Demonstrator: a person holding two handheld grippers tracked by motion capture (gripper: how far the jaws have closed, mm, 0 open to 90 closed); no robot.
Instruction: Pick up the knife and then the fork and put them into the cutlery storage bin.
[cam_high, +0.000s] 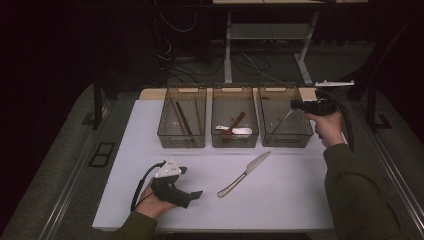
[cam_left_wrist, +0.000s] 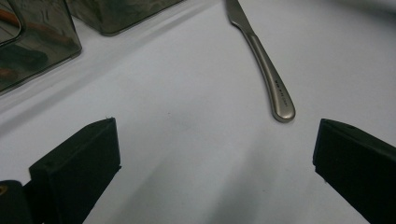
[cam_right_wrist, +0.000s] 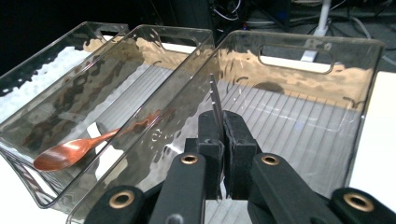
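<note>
Right gripper (cam_right_wrist: 219, 154): jaws pinched tight on a fork (cam_right_wrist: 215, 100) — tines poke up past the pads, over the right-hand bin (cam_right_wrist: 299, 46).
Left gripper (cam_high: 172, 186): jaws wide, holding nothing — knife (cam_left_wrist: 266, 65) lies just ahead.

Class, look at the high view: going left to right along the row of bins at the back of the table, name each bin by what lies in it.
Bin with chopsticks → bin with spoons → bin where the right gripper holds a fork.
</note>
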